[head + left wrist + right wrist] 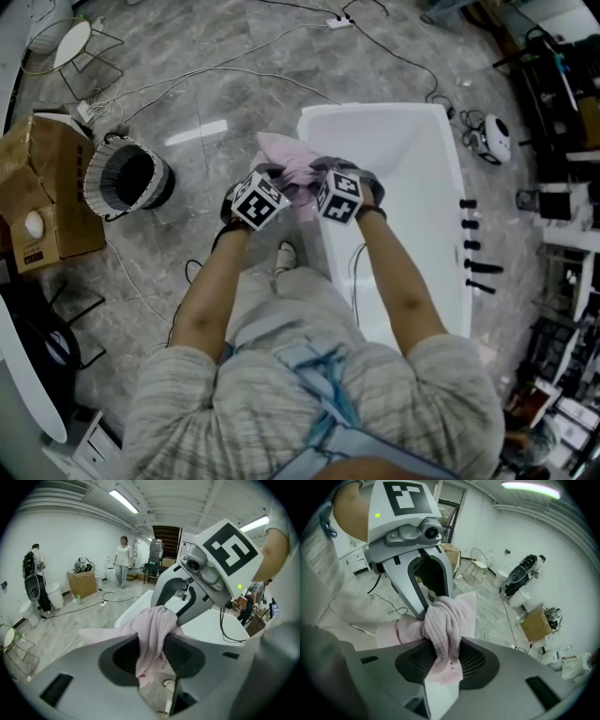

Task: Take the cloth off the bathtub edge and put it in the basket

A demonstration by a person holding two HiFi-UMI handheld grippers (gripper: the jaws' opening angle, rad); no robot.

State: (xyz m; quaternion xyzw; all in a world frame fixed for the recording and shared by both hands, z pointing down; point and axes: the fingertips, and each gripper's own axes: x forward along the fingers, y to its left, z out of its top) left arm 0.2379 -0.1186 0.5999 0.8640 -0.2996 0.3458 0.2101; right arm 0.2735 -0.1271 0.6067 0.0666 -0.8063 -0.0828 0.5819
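Two tools pinch one pink cloth (284,153): the left tool (267,183) and the right tool (323,183) each have their jaws pressed onto a bunched fold, as both gripper views show. The cloth hangs over the left rim of the bathtub (453,216); whether it is clear of the rim cannot be told. The basket (98,183) stands on the floor, well apart to the left. Likely risks: a loose corner dragging on the rim, or a fold slipping free if the tools part unevenly during the carry. Both forearms reach forward, tools side by side, marker cubes upward.
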